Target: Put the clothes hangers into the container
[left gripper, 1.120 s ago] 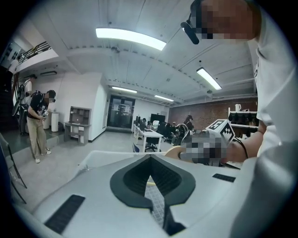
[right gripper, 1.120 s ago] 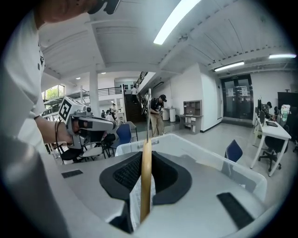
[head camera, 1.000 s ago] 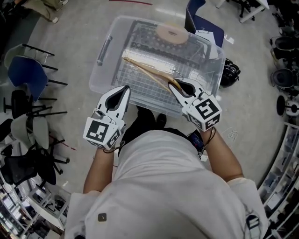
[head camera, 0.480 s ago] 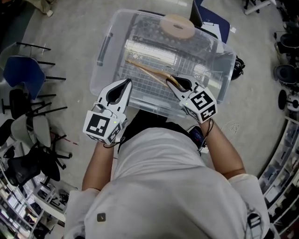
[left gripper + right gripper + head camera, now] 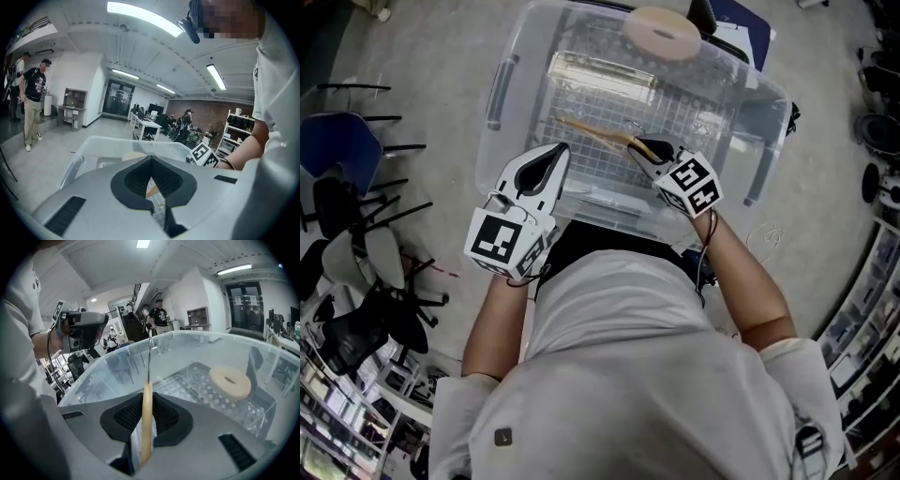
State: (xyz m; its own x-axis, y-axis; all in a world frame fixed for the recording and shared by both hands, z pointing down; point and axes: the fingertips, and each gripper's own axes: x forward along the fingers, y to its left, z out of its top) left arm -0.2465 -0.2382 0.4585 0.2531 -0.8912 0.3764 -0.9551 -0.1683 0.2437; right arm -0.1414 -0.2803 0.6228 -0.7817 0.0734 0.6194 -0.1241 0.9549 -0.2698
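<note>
Head view, left to right. Folded chairs [image 5: 342, 187] stood on the floor at the far left, well apart from the work. The left gripper [image 5: 561, 148] hung over the near left edge of the clear plastic container [image 5: 766, 112], pointing into it. In the left gripper view its jaws met at the tips with nothing between the pads; only the wire rack [image 5: 600, 103] showed through the gap behind them. It carried nothing.

Inside the container the wire rack covered the bottom. A tan ring [image 5: 661, 28] sat at the container's far edge, apart from everything else.

One wooden clothes hanger [image 5: 591, 133] ran slantwise over the rack, from near the middle toward the near right edge. Its right end was in the right gripper [image 5: 639, 145], which was itself inside the container's outline, near the near wall. In the right gripper view the pads were clamped narrowly on the wooden bar, held on edge, with the wire hook [image 5: 149, 350] rising beyond the jaw tips. Could not tell whether the free end touched the rack.

Step in hand, as judged: setting the held hanger down into the container, nearly there. The next move calls for bringing the hanger flat onto the rack, keeping the hook from snagging the wires, then parting the right jaws and drawing the gripper out over the near wall. No other hangers were in view.
</note>
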